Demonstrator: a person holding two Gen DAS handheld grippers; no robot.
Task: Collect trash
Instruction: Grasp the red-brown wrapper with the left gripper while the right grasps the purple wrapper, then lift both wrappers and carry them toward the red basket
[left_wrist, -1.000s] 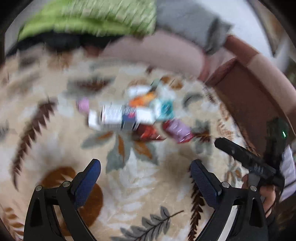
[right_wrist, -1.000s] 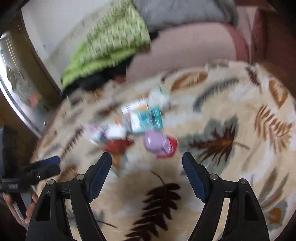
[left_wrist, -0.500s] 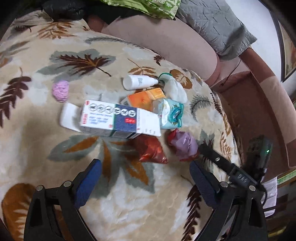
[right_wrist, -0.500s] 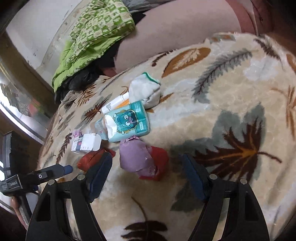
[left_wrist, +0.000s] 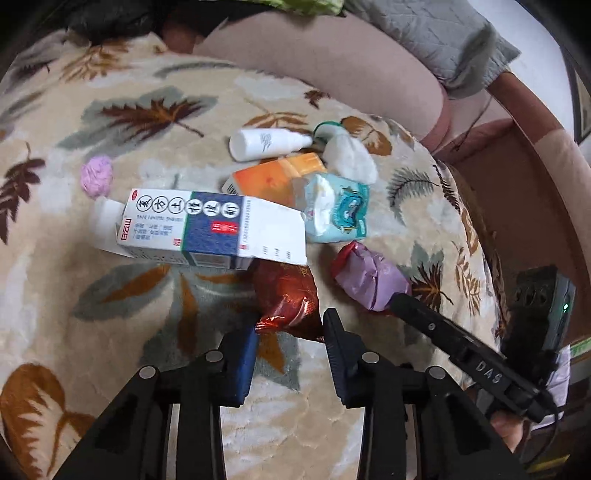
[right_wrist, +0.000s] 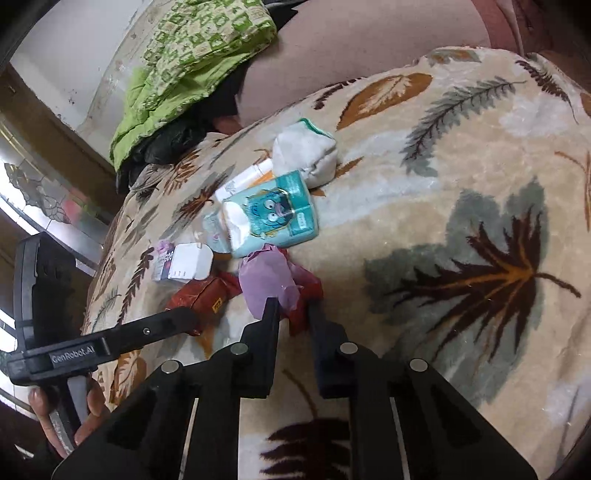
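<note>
On a plush leaf-patterned blanket (left_wrist: 110, 314), the left gripper (left_wrist: 290, 332), just closing, pinches a crinkly red foil wrapper (left_wrist: 286, 291); the right gripper (right_wrist: 293, 314), likewise closing, nips crumpled lilac plastic (right_wrist: 267, 280).

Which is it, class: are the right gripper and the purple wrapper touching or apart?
Touching. In the right wrist view the right gripper, whose jaws have just been closing, pinches the near end of the purple wrapper.

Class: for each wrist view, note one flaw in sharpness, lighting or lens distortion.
Left wrist view: fisheye bends the sofa edge; dark corners; medicine box print sharp. Right wrist view: window at left glares white; leaf-print blanket evenly lit and sharp.
</note>
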